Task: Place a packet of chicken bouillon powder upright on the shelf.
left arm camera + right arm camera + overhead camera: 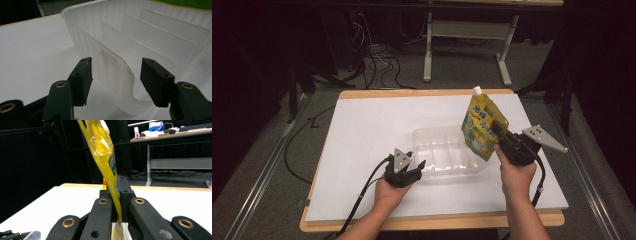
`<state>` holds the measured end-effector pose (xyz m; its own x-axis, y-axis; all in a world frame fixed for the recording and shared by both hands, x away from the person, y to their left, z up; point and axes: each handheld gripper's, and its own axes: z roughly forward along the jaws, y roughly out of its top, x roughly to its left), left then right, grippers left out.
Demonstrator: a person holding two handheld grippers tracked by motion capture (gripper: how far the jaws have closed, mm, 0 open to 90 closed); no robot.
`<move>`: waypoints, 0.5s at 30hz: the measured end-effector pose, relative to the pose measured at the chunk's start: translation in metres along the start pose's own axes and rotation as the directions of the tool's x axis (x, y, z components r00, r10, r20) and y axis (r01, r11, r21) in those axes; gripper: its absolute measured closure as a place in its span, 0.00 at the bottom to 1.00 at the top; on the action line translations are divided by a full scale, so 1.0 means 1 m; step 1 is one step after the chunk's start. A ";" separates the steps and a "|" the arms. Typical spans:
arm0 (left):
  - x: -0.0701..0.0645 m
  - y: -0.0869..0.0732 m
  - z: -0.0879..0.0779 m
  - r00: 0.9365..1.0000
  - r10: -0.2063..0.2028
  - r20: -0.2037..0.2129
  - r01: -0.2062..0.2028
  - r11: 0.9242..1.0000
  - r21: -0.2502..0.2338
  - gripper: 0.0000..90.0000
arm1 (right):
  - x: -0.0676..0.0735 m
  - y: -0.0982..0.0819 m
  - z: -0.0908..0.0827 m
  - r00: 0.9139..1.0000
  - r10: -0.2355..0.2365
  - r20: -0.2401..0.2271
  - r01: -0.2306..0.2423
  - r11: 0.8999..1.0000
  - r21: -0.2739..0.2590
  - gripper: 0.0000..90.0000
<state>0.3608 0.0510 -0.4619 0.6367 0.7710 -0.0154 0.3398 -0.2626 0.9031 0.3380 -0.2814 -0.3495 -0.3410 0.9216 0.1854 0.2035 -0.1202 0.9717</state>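
While we look from the high view, our right gripper (498,134) pinches a yellow pouch (482,125) above the clear bin (447,155) at its 3 o'clock end | left gripper view: jaws spread astride the bin's rim (125,67) | right gripper view: jaws pressed on the pouch (105,152).

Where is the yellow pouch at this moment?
In the high view, the yellow pouch is at the right side, held upright in the right gripper just above the right end of the clear plastic bin.
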 end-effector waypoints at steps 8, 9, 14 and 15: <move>-0.001 -0.002 0.004 1.000 0.015 -0.016 -0.014 1.000 0.023 0.54 | -0.002 -0.005 0.004 1.000 0.001 0.018 -0.001 1.000 0.006 1.00; -0.001 -0.003 0.004 1.000 0.014 -0.019 -0.014 1.000 0.026 0.54 | -0.002 -0.006 0.005 1.000 0.005 0.019 -0.005 1.000 0.008 1.00; -0.002 -0.004 0.006 1.000 0.022 -0.022 -0.022 0.999 0.035 0.59 | -0.003 -0.008 0.008 1.000 0.007 0.022 -0.007 1.000 0.008 1.00; -0.002 -0.004 0.006 0.999 0.025 -0.025 -0.024 0.999 0.035 0.59 | -0.003 -0.008 0.009 1.000 0.008 0.025 -0.008 1.000 0.009 1.00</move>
<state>0.3616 0.0470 -0.4682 0.6277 0.7782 0.0180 0.3480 -0.3012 0.8878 0.3458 -0.2803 -0.3593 -0.3168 0.9295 0.1891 0.2145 -0.1240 0.9688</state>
